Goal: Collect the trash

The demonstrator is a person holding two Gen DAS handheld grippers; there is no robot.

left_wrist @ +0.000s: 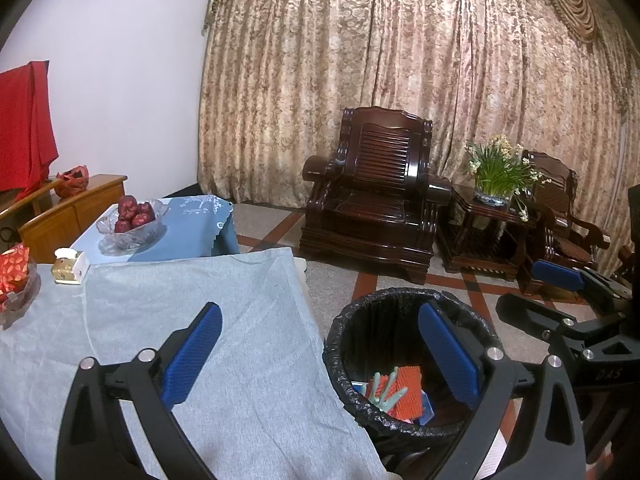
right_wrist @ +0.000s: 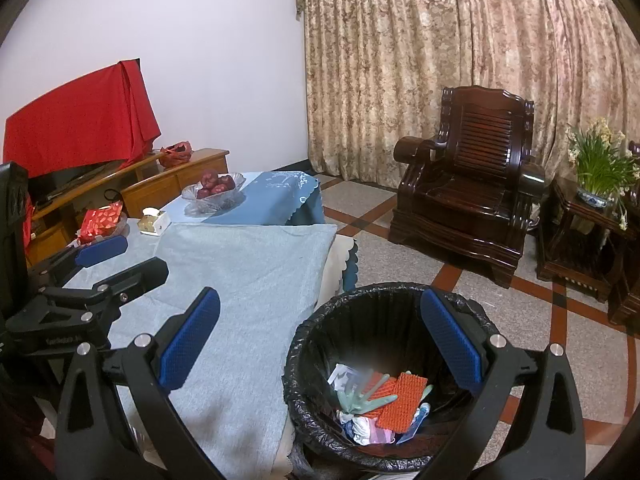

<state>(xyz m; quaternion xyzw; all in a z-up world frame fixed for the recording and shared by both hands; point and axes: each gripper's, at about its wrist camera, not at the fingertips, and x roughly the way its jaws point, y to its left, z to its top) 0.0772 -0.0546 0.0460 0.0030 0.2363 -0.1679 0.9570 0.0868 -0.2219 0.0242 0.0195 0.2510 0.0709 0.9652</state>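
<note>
A patterned curtain (right_wrist: 460,60) backs this sitting room, and a black-lined trash bin (right_wrist: 384,368) stands on the floor just beside the bench (left_wrist: 208,340), close enough for scraps to drop straight off the edge. Orange mesh, a pale green glove and crumpled wrappers already lie in the bin. Both tools hang spread and empty, the left tool (left_wrist: 320,360) astride the bin's near rim, the right tool (right_wrist: 320,352) just beside it. The 2 seem done, since the grey cloth nearest the bin looks bare.
</note>
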